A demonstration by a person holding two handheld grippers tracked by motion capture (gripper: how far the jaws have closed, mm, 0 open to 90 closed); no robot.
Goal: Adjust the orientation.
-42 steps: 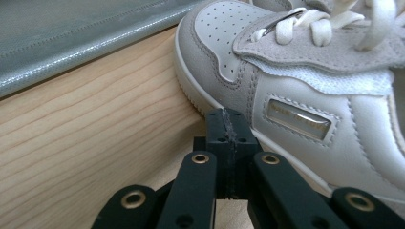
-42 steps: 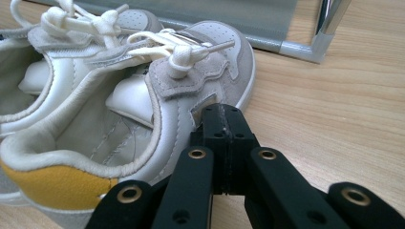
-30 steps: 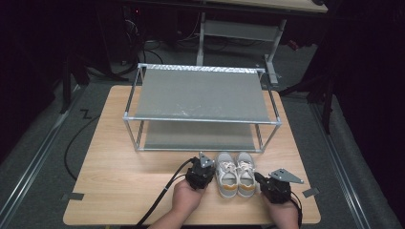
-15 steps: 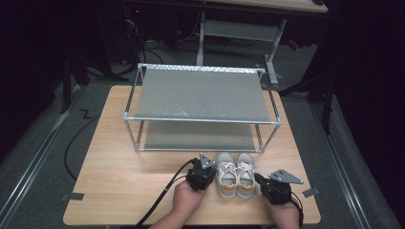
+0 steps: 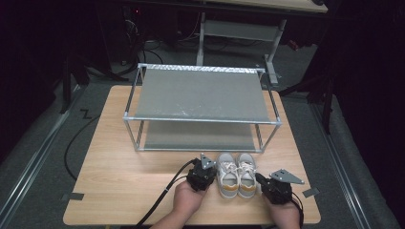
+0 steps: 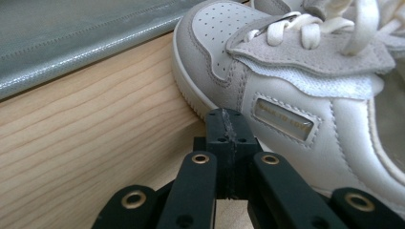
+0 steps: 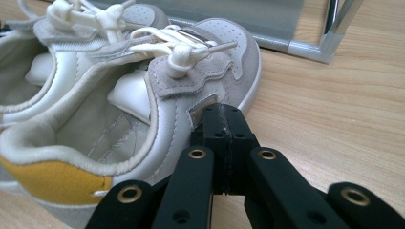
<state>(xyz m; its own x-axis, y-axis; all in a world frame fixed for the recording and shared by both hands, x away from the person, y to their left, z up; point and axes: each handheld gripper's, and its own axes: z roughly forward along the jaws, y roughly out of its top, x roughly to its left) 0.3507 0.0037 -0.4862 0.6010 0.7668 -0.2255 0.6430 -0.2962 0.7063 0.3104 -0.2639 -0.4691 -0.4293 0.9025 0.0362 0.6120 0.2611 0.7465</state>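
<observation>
A pair of white and grey sneakers with yellow heels stands side by side near the table's front edge: the left shoe and the right shoe, toes toward the rack. My left gripper rests on the table beside the left shoe's outer side, jaws shut with nothing between them. In the left gripper view its tips sit close against the left shoe. My right gripper sits by the right shoe's outer side, jaws shut and empty. Its tips are close to the right shoe.
A two-tier metal shoe rack with grey fabric shelves stands at the middle and back of the wooden table. Its front right leg is just beyond the shoes. Cables trail off the table's front edge.
</observation>
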